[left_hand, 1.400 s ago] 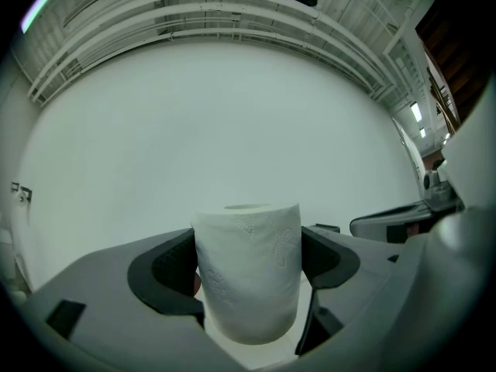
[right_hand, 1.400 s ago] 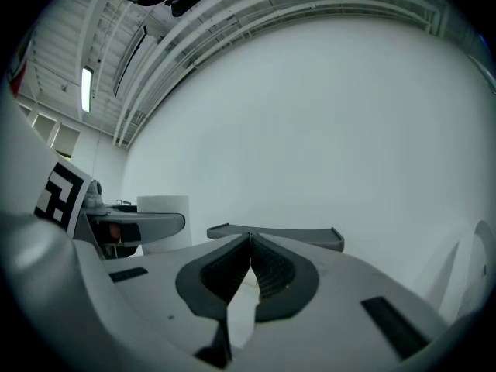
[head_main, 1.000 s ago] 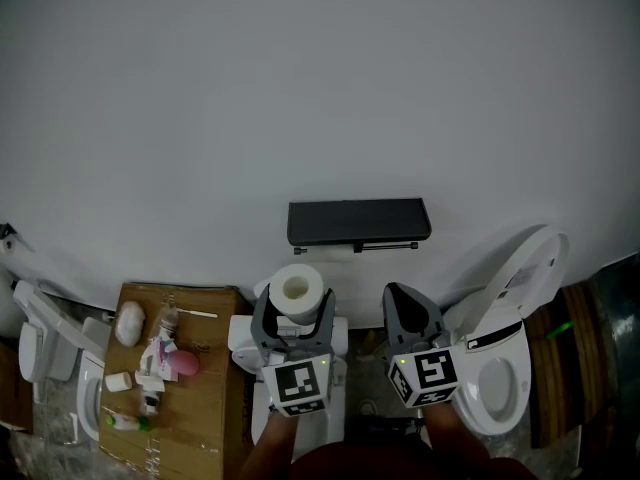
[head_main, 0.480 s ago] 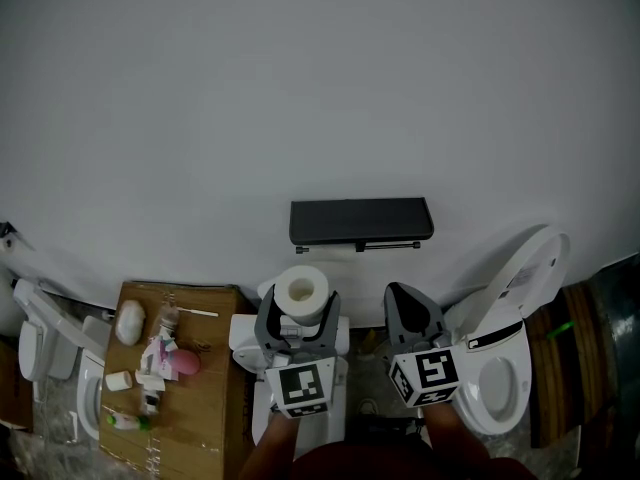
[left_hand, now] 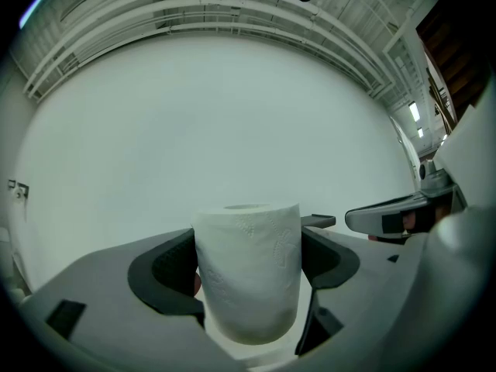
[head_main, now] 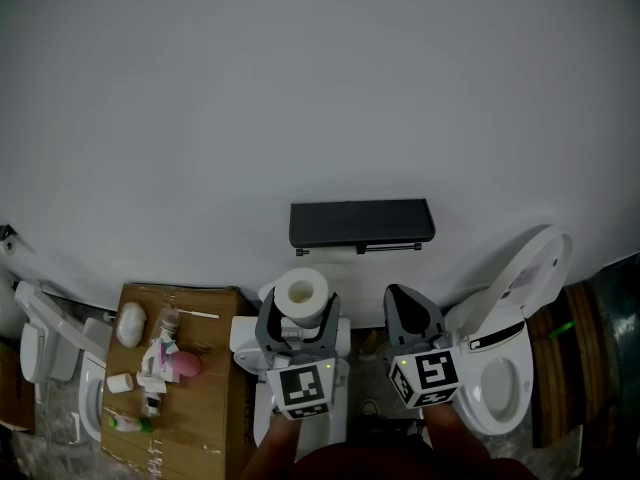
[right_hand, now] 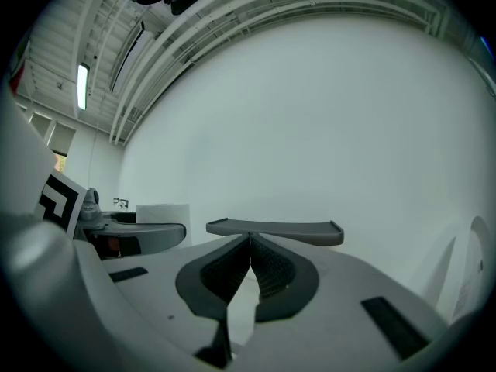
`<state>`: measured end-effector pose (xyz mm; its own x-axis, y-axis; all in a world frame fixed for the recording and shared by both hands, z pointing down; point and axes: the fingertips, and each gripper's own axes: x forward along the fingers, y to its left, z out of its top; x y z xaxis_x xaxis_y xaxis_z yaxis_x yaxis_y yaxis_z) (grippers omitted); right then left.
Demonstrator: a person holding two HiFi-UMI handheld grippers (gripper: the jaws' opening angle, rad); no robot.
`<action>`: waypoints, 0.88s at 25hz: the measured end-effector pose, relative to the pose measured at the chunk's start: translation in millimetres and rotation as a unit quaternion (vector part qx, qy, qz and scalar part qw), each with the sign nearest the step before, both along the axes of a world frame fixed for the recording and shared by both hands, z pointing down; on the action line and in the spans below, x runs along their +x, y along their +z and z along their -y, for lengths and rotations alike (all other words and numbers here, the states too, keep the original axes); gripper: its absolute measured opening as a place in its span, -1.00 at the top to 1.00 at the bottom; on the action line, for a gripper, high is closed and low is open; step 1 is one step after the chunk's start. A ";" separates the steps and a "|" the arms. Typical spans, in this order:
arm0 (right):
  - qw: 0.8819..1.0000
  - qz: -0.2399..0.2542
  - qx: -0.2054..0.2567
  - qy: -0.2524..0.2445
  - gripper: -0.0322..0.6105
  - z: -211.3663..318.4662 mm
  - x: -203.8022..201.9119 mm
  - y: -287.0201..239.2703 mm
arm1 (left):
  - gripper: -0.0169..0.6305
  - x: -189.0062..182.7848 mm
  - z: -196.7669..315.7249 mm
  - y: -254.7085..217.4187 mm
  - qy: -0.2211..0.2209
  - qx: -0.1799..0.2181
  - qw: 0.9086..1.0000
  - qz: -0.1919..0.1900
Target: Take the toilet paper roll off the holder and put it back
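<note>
My left gripper (head_main: 300, 306) is shut on a white toilet paper roll (head_main: 301, 293), which stands upright with its core hole facing up. In the left gripper view the roll (left_hand: 248, 273) fills the gap, and both dark pads (left_hand: 167, 273) press its sides. The holder (head_main: 361, 223) is a dark shelf on the white wall with a thin bare rod (head_main: 386, 247) under it, just beyond and right of the roll. My right gripper (head_main: 398, 300) hangs beside the left, shut and holding nothing. In its own view the jaws (right_hand: 249, 242) meet below the shelf (right_hand: 275, 229).
An open white toilet (head_main: 505, 368) stands to the right with its lid up. A cardboard box (head_main: 205, 418) at the left carries several small toiletries. Another white fixture (head_main: 40, 348) sits at the far left. A white tank (head_main: 243, 333) lies under the grippers.
</note>
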<state>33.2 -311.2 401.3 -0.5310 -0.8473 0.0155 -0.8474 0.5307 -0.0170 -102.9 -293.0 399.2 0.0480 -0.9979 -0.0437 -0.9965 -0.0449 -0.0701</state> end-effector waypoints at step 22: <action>1.000 0.007 -0.005 0.000 0.85 8.7 5.5 3.1 | -0.36 8.9 26.0 -99.1 0.010 0.088 0.996 -0.015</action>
